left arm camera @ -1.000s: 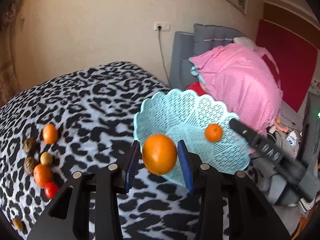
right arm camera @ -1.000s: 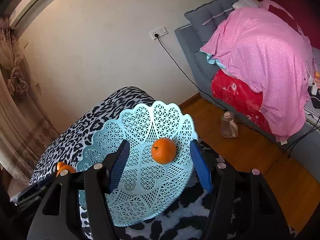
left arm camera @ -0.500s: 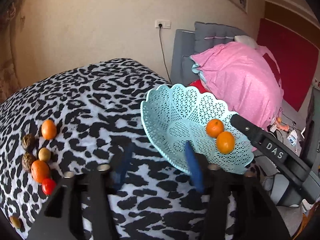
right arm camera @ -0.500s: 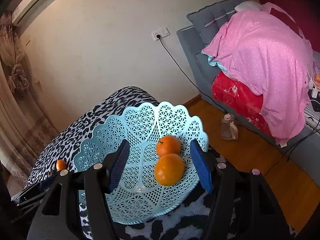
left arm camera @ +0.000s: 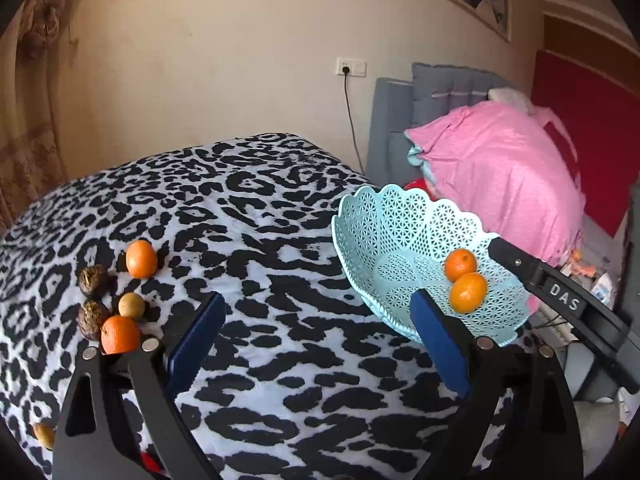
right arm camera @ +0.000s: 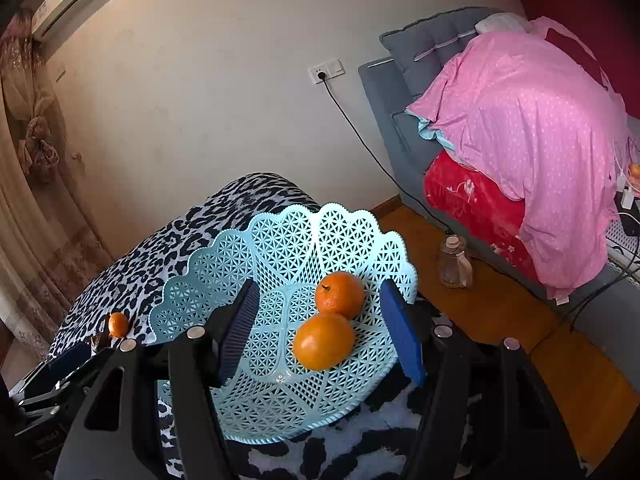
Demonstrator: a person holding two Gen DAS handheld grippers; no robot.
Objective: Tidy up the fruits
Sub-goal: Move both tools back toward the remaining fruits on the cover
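A light blue lattice basket (left arm camera: 384, 236) (right arm camera: 280, 240) sits at the right edge of the leopard-print cover and holds two oranges (left arm camera: 467, 292) (right arm camera: 324, 340), touching each other. My left gripper (left arm camera: 316, 340) is open and empty above the cover, left of the basket. My right gripper (right arm camera: 320, 332) is open over the basket with the oranges between its blue pads, not gripping. On the cover at the left lie two more oranges (left arm camera: 141, 258) (left arm camera: 119, 334), two dark wrinkled fruits (left arm camera: 93, 280), and a small tan fruit (left arm camera: 131, 305).
The leopard-print cover (left arm camera: 260, 208) drops off at the right. A sofa with a pink blanket (right arm camera: 532, 120) stands beyond. A clear bottle (right arm camera: 454, 262) stands on the wooden floor. A power cord (right arm camera: 360, 132) hangs from the wall socket. Another small tan fruit (left arm camera: 43, 434) lies near the front left edge.
My left gripper opened and let go of its orange, which now lies in the basket beside the first one. The left gripper has pulled back leftward. The right gripper stayed put.
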